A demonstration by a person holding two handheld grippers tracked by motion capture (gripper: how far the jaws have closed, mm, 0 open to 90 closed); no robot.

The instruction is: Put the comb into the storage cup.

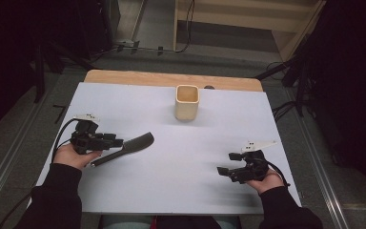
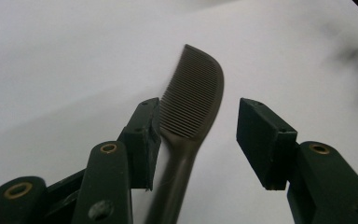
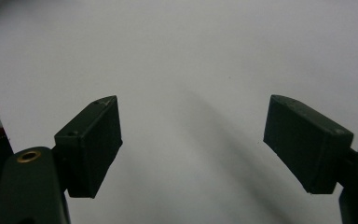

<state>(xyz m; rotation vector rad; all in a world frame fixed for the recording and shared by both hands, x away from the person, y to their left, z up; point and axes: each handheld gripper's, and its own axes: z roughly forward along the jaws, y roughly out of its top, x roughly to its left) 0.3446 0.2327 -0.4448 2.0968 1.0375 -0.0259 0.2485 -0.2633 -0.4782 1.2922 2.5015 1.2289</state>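
White tabletop (image 1: 181,157) lies bare around both grippers, jaws apart, comb (image 2: 193,100) between left's.

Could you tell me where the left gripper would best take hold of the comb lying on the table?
Probably at the neck, where the handle meets the teeth. The comb lies flat between the open jaws of the left gripper, so closing across its narrow width from above, jaws on either edge, seems best; the handle is slimmer there than the toothed head.

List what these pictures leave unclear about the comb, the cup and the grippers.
- Comb: left gripper view, handle end cut off by the bottom edge.
- Cup: high view, its inside floor hidden by its own wall.
- Right gripper: high view, too small and dark to judge its opening.
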